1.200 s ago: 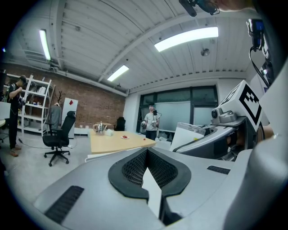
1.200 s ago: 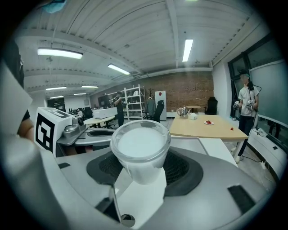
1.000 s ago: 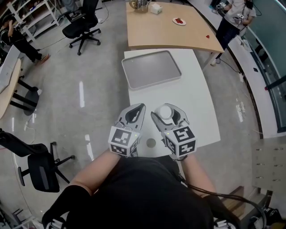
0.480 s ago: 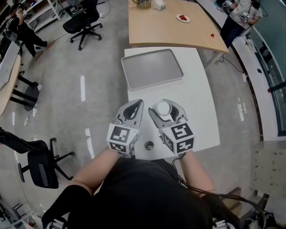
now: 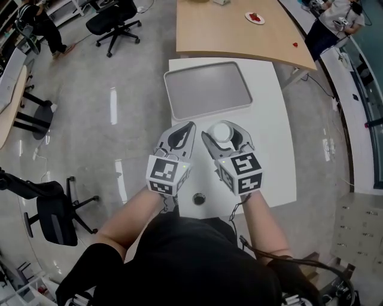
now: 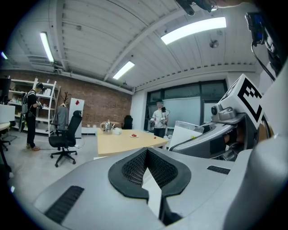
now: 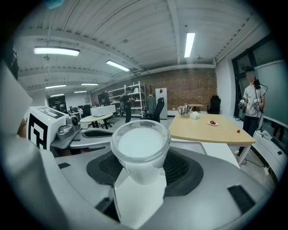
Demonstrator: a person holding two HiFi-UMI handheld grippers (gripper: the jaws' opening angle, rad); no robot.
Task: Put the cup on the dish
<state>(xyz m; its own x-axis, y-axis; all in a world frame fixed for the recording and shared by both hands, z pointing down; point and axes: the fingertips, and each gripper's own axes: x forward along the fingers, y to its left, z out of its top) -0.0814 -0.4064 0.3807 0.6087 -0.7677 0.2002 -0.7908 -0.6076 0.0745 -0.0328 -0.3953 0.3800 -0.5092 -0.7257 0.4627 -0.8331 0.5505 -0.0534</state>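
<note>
A small clear cup [image 5: 222, 131] with white contents sits upright between the fingers of my right gripper [image 5: 224, 125], which is shut on it. In the right gripper view the cup [image 7: 141, 148] fills the middle, held by its lower wall in the right gripper [image 7: 141, 158]. The dish, a grey rectangular tray [image 5: 207, 89], lies empty on the white table [image 5: 272, 140], a short way beyond both grippers. My left gripper [image 5: 185, 127] hovers beside the right one, shut with nothing in it; in its own view the left gripper [image 6: 146, 155] has its pads meeting.
A small dark round object [image 5: 198, 198] lies on the white table near its front edge, between my arms. A wooden table [image 5: 233, 33] with a small plate [image 5: 255, 18] stands beyond the tray. Office chairs [image 5: 114, 21] stand on the floor to the left.
Both grippers, the right one with the cup, have moved a little farther over the white table toward the tray. The dark round object now shows behind them.
</note>
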